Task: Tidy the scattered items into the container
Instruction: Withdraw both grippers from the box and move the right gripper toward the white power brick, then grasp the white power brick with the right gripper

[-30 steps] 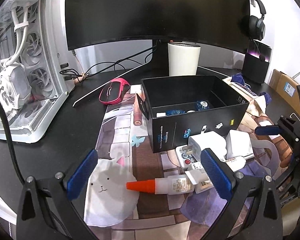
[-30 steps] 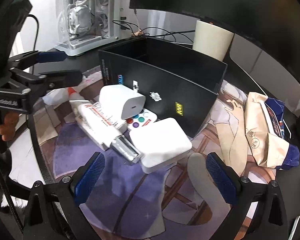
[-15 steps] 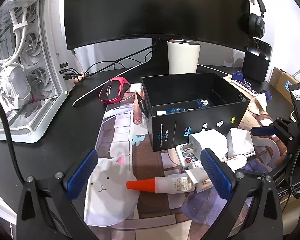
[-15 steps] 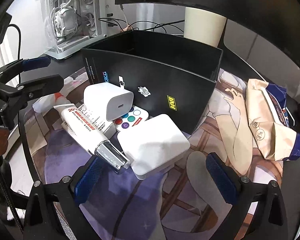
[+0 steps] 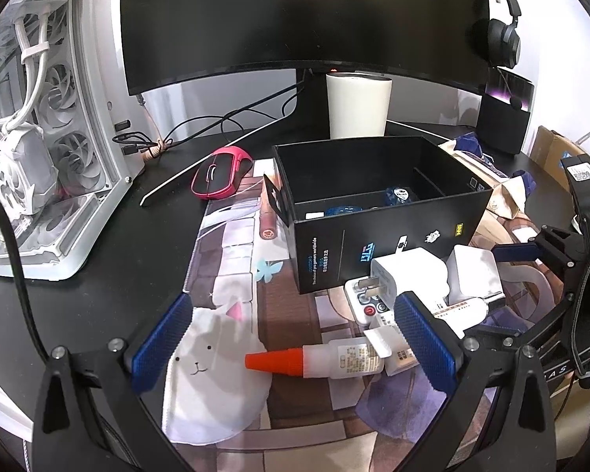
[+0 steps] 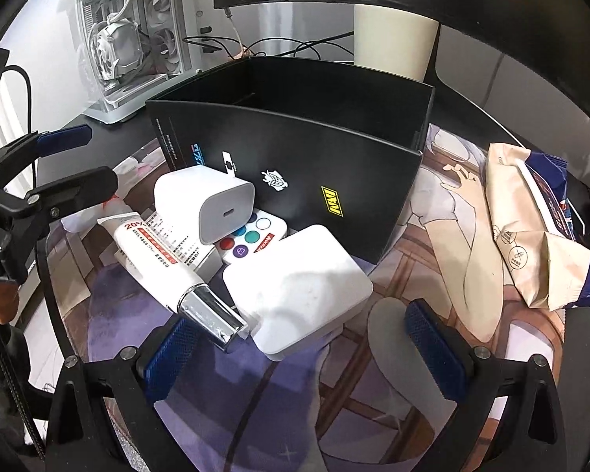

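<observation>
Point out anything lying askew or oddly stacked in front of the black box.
The white charger sits tilted on the button remote and tube, piled against the box. The orange-capped glue bottle lies on its side.

Pink mouse (image 5: pixel 221 173), white tumbler (image 5: pixel 358 105), headphones (image 5: pixel 503 35), white PC case (image 5: pixel 47 126), dark monitor (image 5: pixel 303 15).

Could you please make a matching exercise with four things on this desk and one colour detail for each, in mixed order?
Things:
1. glue bottle
2. computer mouse
3. cream tube
4. storage box

Colour details:
A. silver cap
B. black walls
C. orange nozzle
D. pink and black shell

Pairs: 1-C, 2-D, 3-A, 4-B
</observation>
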Tool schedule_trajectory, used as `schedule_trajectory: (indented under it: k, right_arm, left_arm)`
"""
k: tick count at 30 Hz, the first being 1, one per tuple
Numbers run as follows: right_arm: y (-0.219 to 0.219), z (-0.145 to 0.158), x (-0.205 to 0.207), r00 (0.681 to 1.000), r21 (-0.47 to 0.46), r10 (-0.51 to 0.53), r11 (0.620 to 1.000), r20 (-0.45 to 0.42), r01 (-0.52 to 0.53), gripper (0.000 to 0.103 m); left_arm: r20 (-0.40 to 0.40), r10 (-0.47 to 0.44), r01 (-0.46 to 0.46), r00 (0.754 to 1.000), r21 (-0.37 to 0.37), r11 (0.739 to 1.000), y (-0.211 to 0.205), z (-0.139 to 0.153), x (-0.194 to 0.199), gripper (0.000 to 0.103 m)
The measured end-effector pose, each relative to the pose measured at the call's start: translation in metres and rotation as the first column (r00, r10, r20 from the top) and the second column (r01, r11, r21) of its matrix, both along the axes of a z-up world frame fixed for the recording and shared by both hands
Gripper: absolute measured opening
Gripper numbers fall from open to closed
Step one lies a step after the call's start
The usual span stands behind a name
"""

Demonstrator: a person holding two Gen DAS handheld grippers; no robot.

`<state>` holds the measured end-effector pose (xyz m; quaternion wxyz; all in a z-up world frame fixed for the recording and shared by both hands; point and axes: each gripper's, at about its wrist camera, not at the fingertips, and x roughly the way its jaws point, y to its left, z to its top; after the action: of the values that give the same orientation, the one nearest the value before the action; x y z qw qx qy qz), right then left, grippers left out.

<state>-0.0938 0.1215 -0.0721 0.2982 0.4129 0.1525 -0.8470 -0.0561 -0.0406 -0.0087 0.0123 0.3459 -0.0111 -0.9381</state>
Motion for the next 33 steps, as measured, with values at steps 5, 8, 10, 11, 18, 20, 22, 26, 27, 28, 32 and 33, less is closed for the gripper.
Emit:
schedule_trajectory:
  k: [5, 8, 10, 11, 18, 20, 22, 26, 27, 28, 32, 33]
  right_arm:
    - [-0.001, 0.0, -0.002, 1.0, -0.001, -0.001, 1.0, 0.001, 0.001, 0.102]
    - [-0.001, 0.0, -0.001, 1.0, -0.004, 0.004, 1.0, -0.006, -0.004, 0.102]
    - [-0.001, 0.001, 0.001, 1.0, -0.016, 0.018, 1.0, -0.013, -0.019, 0.093]
    - [-0.001, 0.002, 0.002, 1.0, -0.021, 0.025, 0.999, -0.019, -0.025, 0.089]
    - [-0.001, 0.005, 0.006, 0.998, -0.033, 0.054, 0.998, -0.039, -0.056, 0.074]
    - [-0.001, 0.004, 0.006, 0.998, -0.032, 0.056, 0.998, -0.039, -0.057, 0.074]
    - [-0.001, 0.004, 0.005, 0.998, -0.032, 0.058, 0.998, -0.038, -0.06, 0.074]
    - [0.005, 0.004, 0.007, 0.997, -0.029, 0.067, 0.997, -0.037, -0.068, 0.074]
    - [0.006, 0.004, 0.006, 0.997, -0.028, 0.069, 0.997, -0.035, -0.07, 0.074]
    - [0.008, 0.004, 0.005, 0.997, -0.027, 0.072, 0.997, -0.033, -0.073, 0.074]
    - [0.018, 0.004, 0.003, 0.997, -0.02, 0.075, 0.997, -0.024, -0.076, 0.074]
    - [0.023, 0.004, 0.002, 0.997, -0.02, 0.069, 0.997, -0.023, -0.069, 0.074]
  left_arm:
    - [0.001, 0.002, -0.002, 1.0, -0.001, 1.0, -0.001, 0.0, 0.0, 0.103]
    - [0.006, 0.008, -0.008, 1.0, -0.003, 1.0, -0.003, -0.001, -0.001, 0.103]
    - [0.008, 0.011, -0.011, 1.0, -0.001, 1.0, -0.004, -0.001, -0.002, 0.103]
    - [0.007, 0.012, -0.012, 1.0, 0.0, 1.0, -0.004, -0.001, -0.001, 0.103]
    - [0.007, 0.006, -0.006, 1.0, -0.004, 1.0, -0.005, -0.001, 0.0, 0.103]
    - [0.008, 0.006, -0.006, 1.0, -0.003, 1.0, -0.005, -0.001, 0.0, 0.103]
    - [0.009, 0.005, -0.005, 1.0, -0.004, 1.0, -0.005, -0.001, 0.0, 0.103]
    - [0.01, 0.005, -0.005, 1.0, -0.006, 1.0, -0.006, -0.001, 0.0, 0.103]
    - [0.01, 0.005, -0.005, 1.0, -0.006, 1.0, -0.006, -0.001, -0.001, 0.103]
    - [0.01, 0.006, -0.006, 1.0, -0.007, 1.0, -0.006, -0.001, -0.001, 0.103]
    - [0.012, 0.013, -0.013, 1.0, -0.006, 1.0, -0.009, -0.002, -0.001, 0.103]
    - [0.012, 0.014, -0.014, 1.0, -0.006, 1.0, -0.009, -0.002, -0.001, 0.103]
